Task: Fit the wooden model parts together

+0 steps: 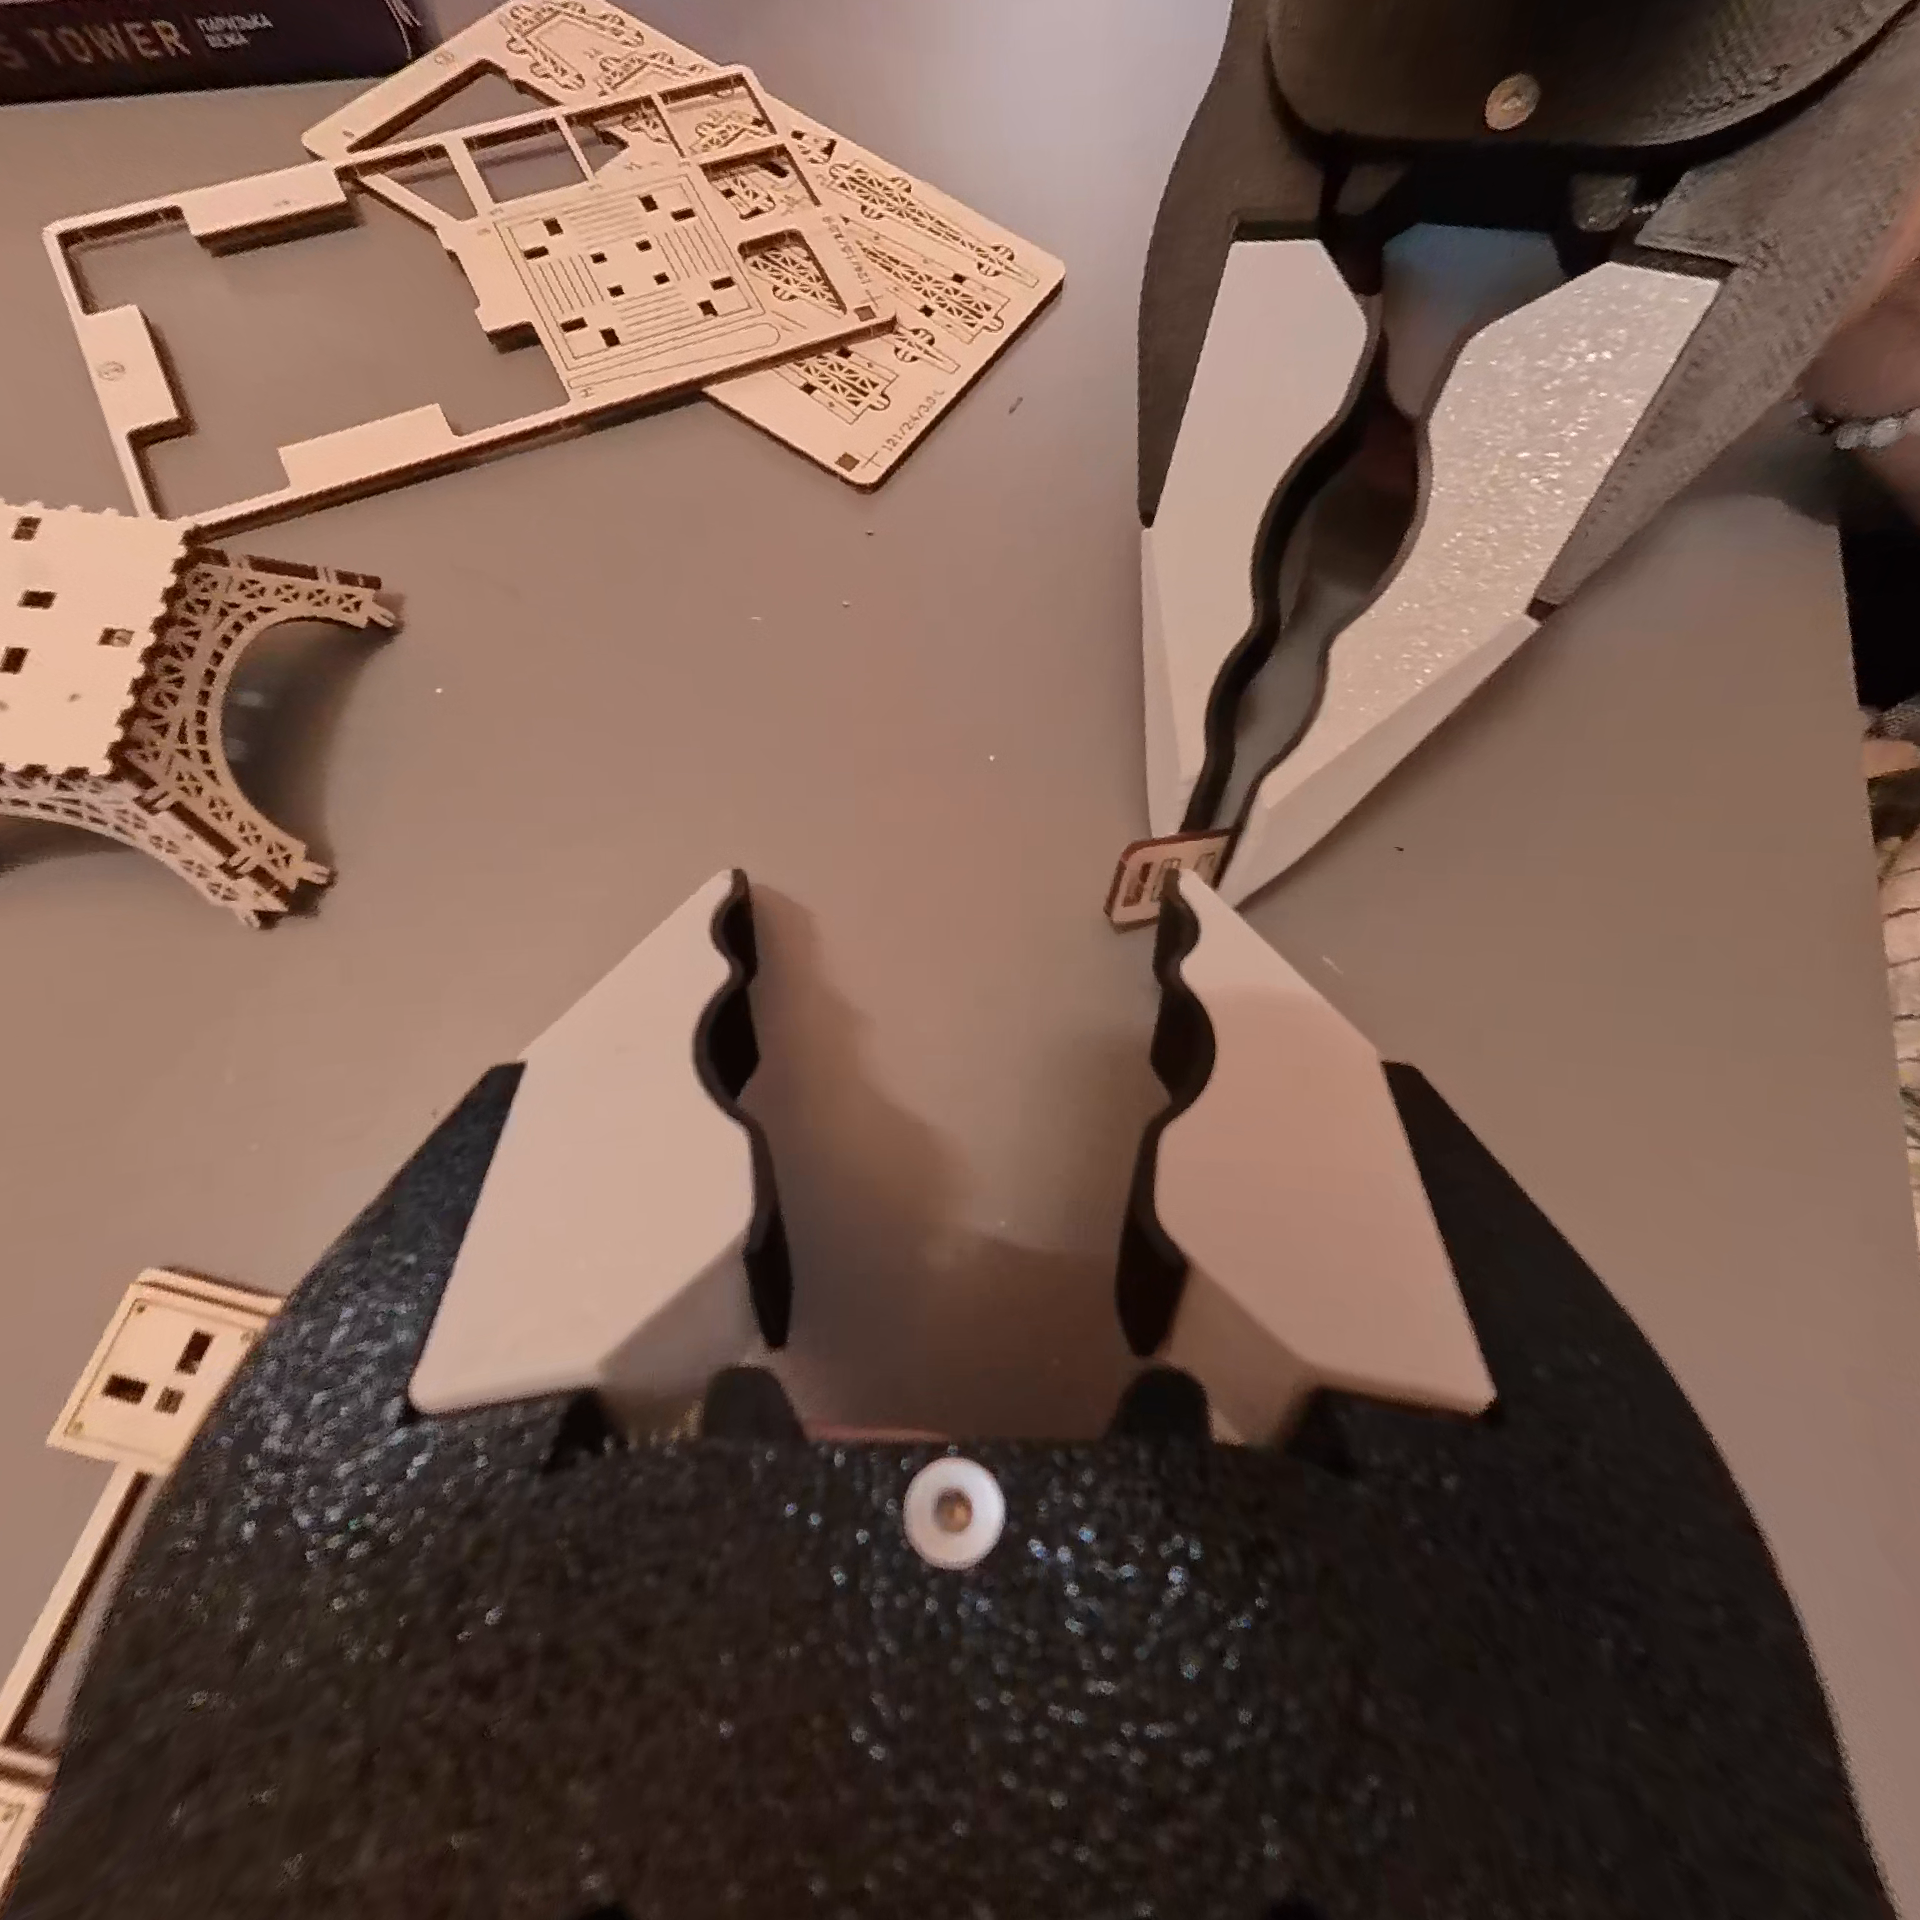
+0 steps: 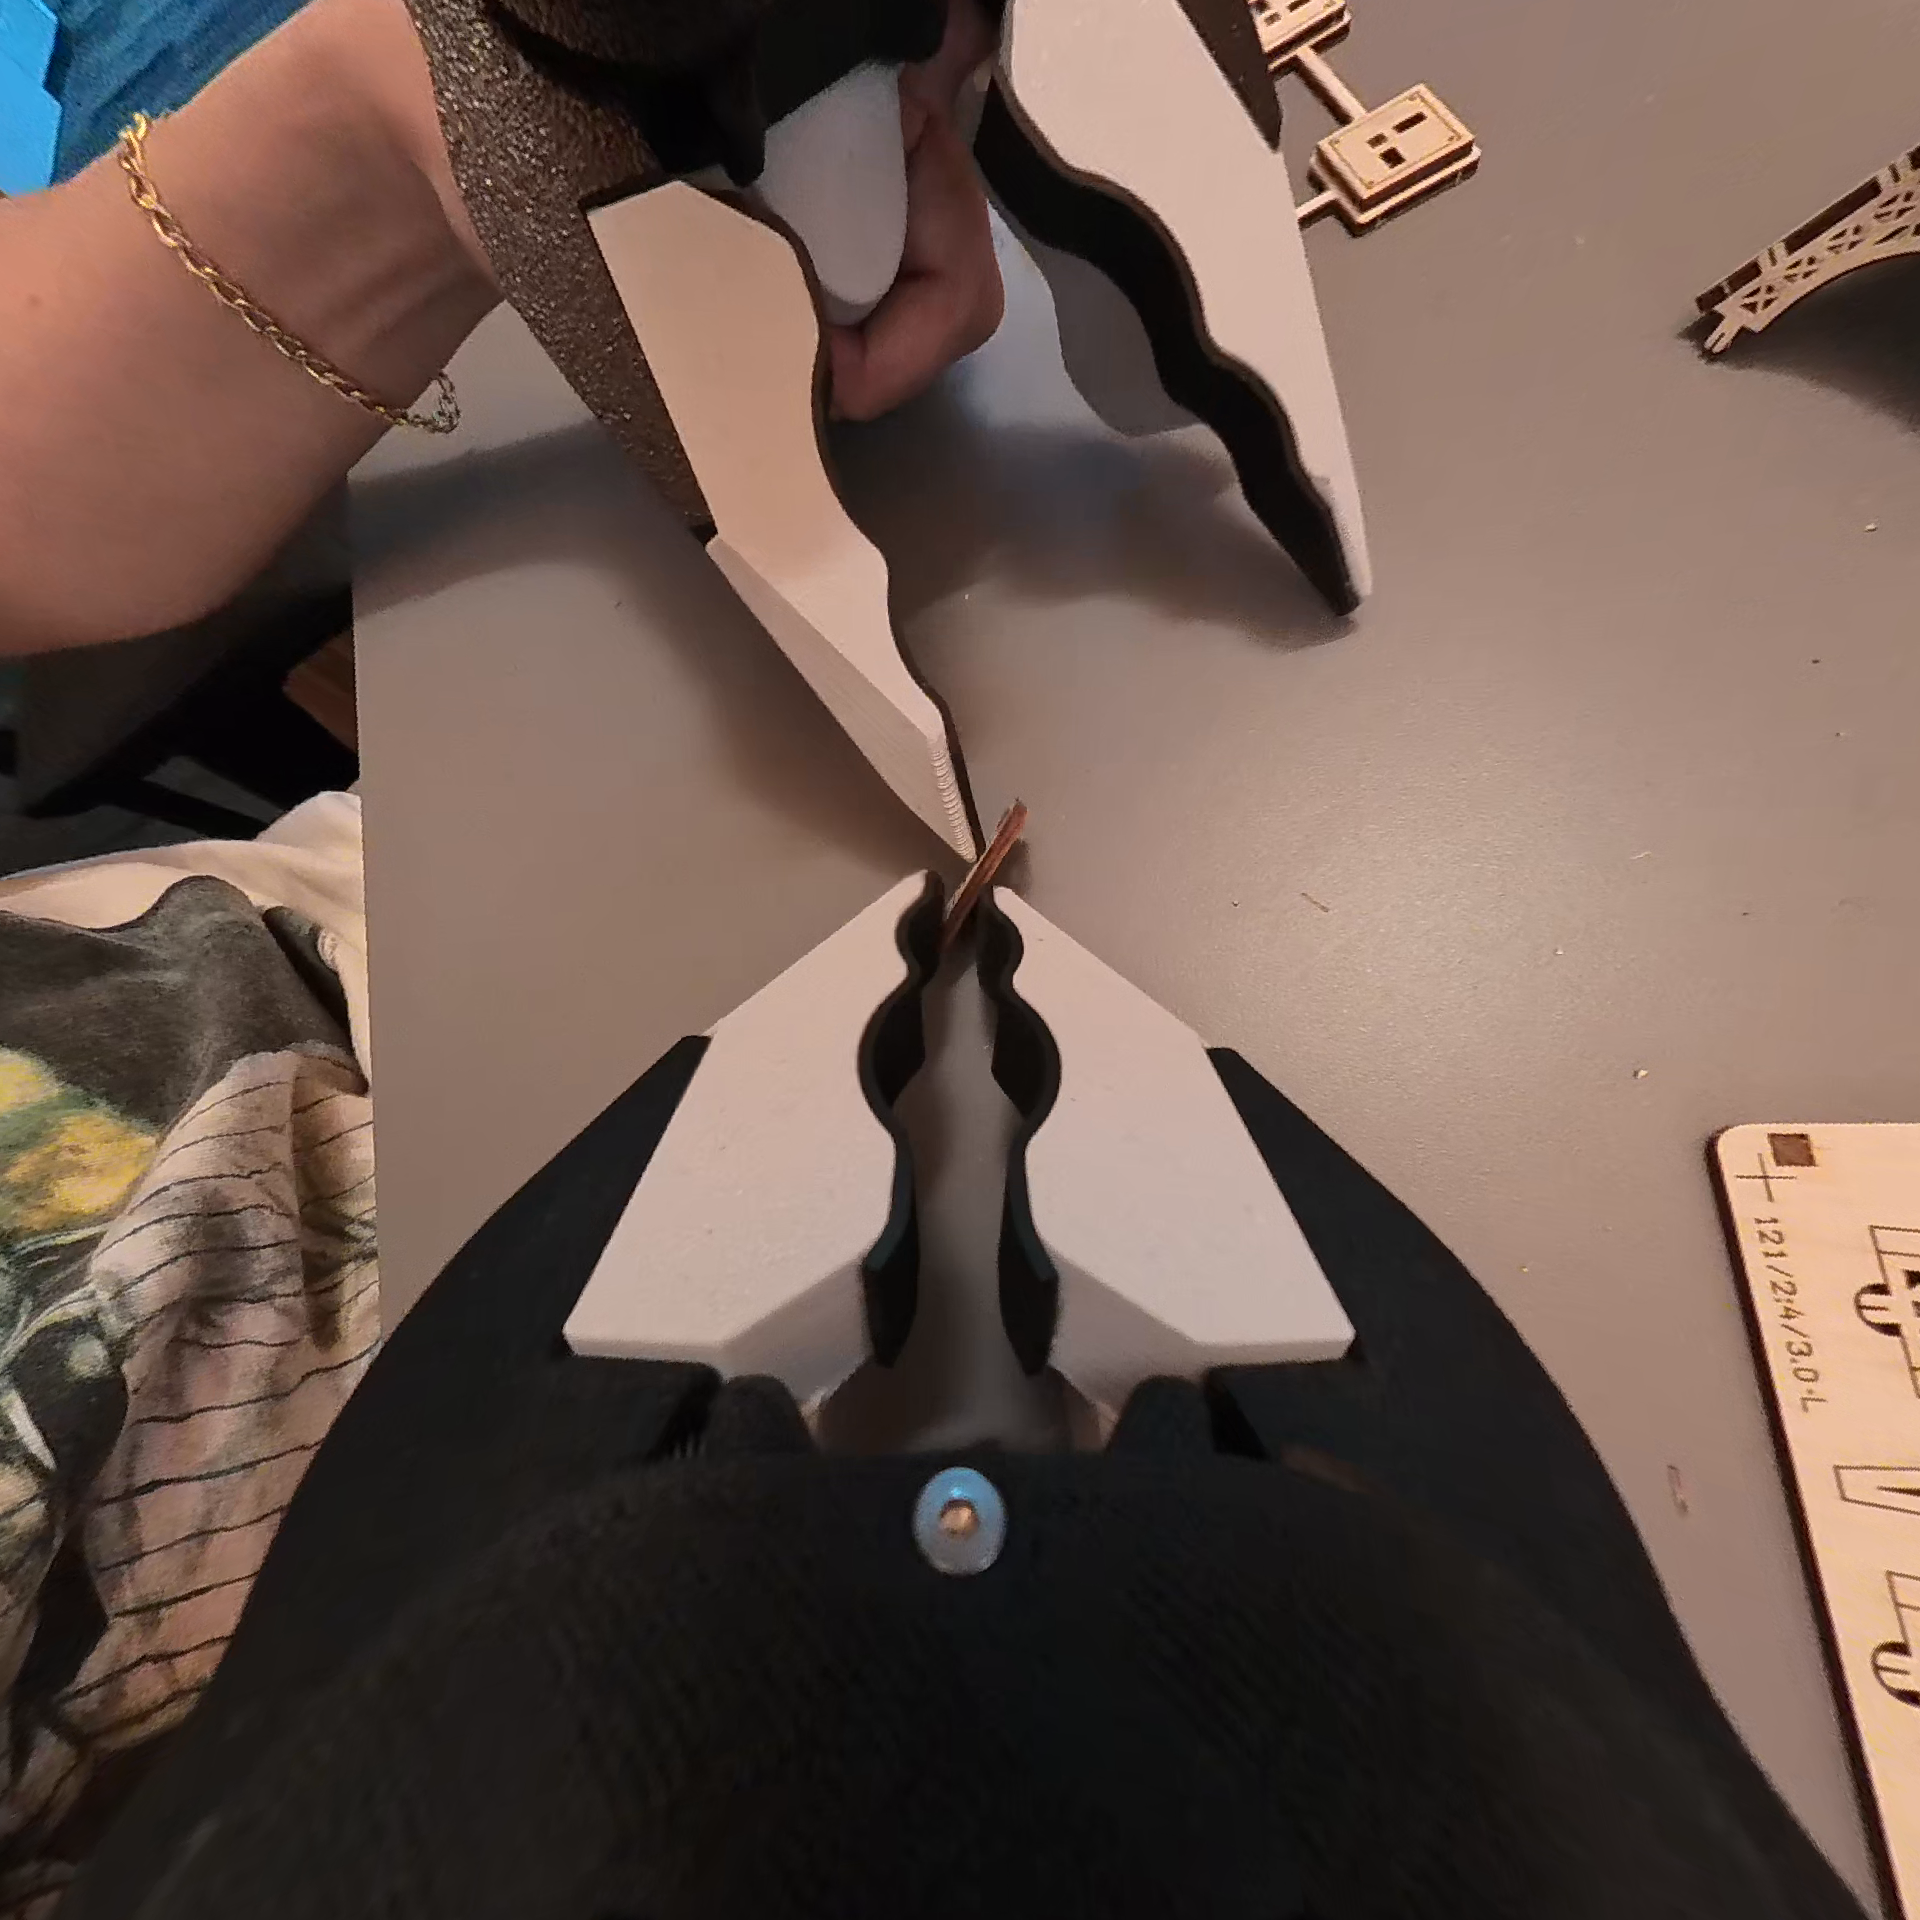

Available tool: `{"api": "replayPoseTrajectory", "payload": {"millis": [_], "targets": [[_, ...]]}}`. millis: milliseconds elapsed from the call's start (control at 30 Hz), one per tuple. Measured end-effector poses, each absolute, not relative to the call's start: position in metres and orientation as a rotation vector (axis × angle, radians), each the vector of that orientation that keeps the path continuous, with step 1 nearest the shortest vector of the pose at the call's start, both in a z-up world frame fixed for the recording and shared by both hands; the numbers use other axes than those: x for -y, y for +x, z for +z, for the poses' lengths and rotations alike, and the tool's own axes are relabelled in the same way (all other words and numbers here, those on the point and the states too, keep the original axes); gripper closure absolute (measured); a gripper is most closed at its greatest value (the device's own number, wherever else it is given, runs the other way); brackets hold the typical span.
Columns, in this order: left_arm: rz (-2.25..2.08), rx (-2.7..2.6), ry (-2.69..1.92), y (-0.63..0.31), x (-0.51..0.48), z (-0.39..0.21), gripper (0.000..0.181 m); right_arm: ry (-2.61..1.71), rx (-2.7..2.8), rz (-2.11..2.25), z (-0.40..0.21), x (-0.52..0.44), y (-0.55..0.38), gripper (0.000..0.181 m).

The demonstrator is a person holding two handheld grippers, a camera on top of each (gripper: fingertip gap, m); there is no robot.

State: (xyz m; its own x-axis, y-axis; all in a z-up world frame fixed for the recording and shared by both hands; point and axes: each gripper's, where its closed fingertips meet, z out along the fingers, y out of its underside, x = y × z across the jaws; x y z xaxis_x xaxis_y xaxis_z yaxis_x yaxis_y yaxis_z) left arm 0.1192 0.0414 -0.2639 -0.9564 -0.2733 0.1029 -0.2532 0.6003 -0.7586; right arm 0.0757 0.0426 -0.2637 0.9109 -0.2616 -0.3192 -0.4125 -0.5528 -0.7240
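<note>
My right gripper (image 2: 964, 902) is shut on a small flat wooden part (image 2: 985, 868), seen edge-on and sticking out past its tips. In the left wrist view the right gripper (image 1: 1221, 836) comes down from the top right with the slotted part (image 1: 1143, 883) at its tips. My left gripper (image 1: 956, 894) is open and empty, low over the grey table (image 1: 831, 675). One of its fingertips (image 2: 956, 821) is right beside the held part; I cannot tell if they touch. The built lattice tower base (image 1: 208, 727) stands at the left, apart from both grippers.
Two laser-cut wooden sheets (image 1: 623, 291) lie overlapped at the back, with a dark box (image 1: 156, 42) behind. Small square parts on a strip (image 1: 156, 1361) lie beside my left gripper. Another sheet (image 2: 1829, 1455) lies at the right. The table edge (image 2: 358, 831) and a person's arm (image 2: 208, 343) are at the left.
</note>
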Motion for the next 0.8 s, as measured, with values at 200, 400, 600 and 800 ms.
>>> {"api": "replayPoseTrajectory", "payload": {"millis": [200, 400, 600, 800], "targets": [[-1.340, -2.836, -0.451, 0.115, -0.040, -0.265, 0.116, -2.190, -0.478, 0.219, -0.264, -0.043, 0.077, 0.178], [-1.347, -2.863, -0.400, 0.116, -0.038, -0.265, 0.117, -2.194, -0.467, 0.226, -0.264, -0.043, 0.077, 0.177], [-1.351, -2.878, -0.393, 0.116, -0.037, -0.264, 0.118, -2.195, -0.464, 0.230, -0.264, -0.043, 0.077, 0.177], [-1.378, -2.836, -0.353, 0.115, -0.034, -0.260, 0.127, -2.172, -0.538, 0.198, -0.264, -0.040, 0.089, 0.178]]}}
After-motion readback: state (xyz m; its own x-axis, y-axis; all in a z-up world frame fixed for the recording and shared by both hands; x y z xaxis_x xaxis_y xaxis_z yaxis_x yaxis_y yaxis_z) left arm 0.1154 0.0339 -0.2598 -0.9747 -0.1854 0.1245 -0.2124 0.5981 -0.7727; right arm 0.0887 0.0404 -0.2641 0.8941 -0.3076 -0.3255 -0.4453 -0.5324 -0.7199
